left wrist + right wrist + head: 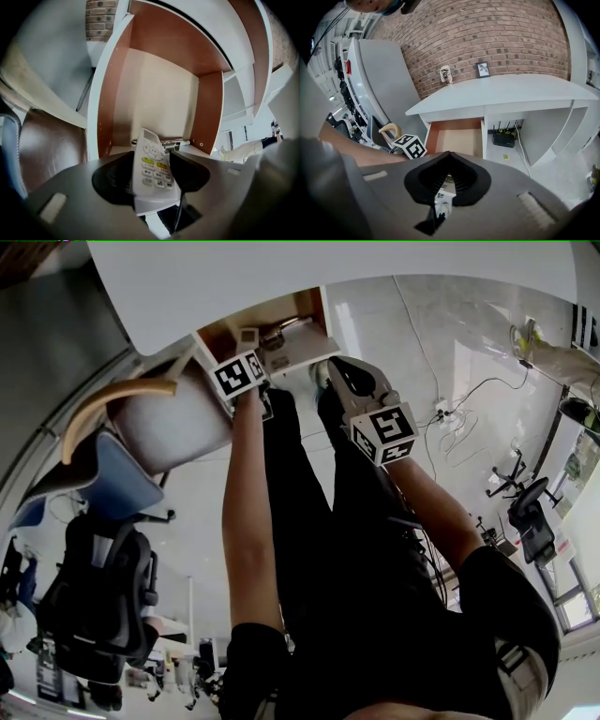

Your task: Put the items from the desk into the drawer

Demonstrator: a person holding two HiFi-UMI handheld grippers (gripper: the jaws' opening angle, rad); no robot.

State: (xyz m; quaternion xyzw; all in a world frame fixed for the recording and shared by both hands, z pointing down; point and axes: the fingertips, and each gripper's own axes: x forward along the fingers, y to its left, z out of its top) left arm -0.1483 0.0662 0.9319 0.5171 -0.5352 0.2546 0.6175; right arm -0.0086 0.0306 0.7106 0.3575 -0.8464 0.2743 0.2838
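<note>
The left gripper point(150, 180) held the white remote control point(151, 161) between its fingers, which stood moderately apart and pressed on its two long sides. The long axis of the remote ran along the fingers, with the display end pointing forward into the open drawer point(154, 93), which lay directly ahead of it under the white bench point(497, 93). The left hand was, in my judgement, the nearer one to the drawer. The right gripper point(446, 185) was farther back, and its fingers were closed narrowly on a small white object point(443, 199) that I could not identify. The remote's buttons carried print, two of them yellow-green, but it was too small to read. No brand was visible.
</note>
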